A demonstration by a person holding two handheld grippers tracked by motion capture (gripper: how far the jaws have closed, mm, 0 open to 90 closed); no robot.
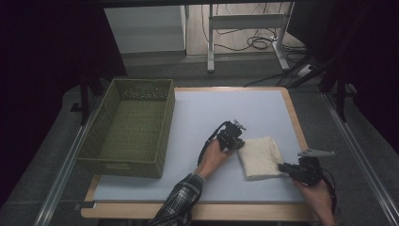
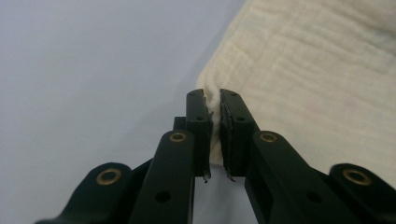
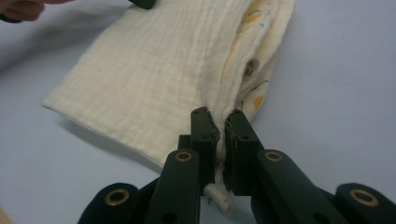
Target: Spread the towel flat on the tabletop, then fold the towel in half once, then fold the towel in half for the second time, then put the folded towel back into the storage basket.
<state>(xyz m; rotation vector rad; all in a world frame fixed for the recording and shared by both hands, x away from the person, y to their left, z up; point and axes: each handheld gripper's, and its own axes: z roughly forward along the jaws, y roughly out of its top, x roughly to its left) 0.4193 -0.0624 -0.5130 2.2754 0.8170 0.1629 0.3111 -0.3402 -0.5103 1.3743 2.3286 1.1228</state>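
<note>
A folded cream cloth point(image 1: 261, 157) lies on the white table top point(image 1: 226, 113), right of centre. My left gripper point(image 1: 239, 143) sits at the cloth's left edge; in the left gripper view its jaws pinch that corner of the cloth point(image 2: 303, 84), with the left gripper point(image 2: 214, 100) shut on it. At the cloth's near right corner my right gripper point(image 1: 282, 166) is shut on the folded edge; the right gripper view has the cloth point(image 3: 159, 79) squeezed between the right gripper point(image 3: 218, 116) pads, a printed inner layer peeking out at the fold.
An olive green woven basket point(image 1: 109, 165) stands at the table's left side, with nothing inside. A wooden rim point(image 1: 295, 117) frames the white top. Table legs and cables lie on the floor beyond the far edge.
</note>
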